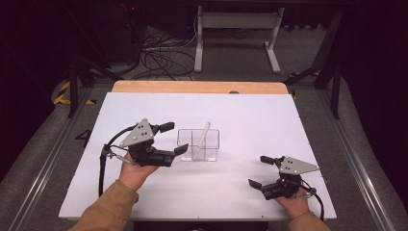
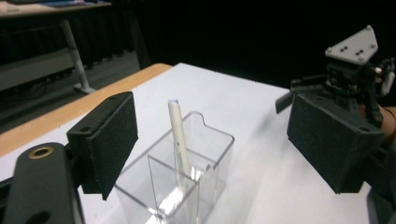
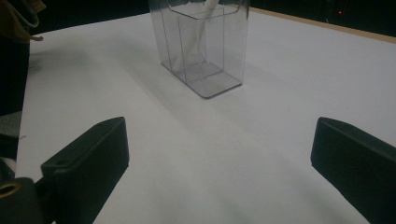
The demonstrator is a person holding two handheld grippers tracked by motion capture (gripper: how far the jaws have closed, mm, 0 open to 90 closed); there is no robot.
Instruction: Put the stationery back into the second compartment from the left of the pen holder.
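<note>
Dark curtains and a tangle of cables on the floor lie behind the white table, whose far edge shows a strip of bare wood. We see a clear plastic holder standing near the middle of the table, split into compartments by see-through walls. A white pen leans inside it, its tip poking above the rim; which compartment it stands in is hard for us to say, since the clear walls overlap and glare hides the bottom.

We find the left gripper just beside the holder's left side, jaws spread wide with nothing pinched. In the left gripper view the holder and pen sit between and a little beyond the two black pads, untouched, and the holder's base is cut off at the lower edge.

Our right gripper rests near the table's right front corner, well apart from the holder, jaws also wide and empty. In the right gripper view the holder's top is cropped, and the pen is only a pale blur behind the plastic.
</note>
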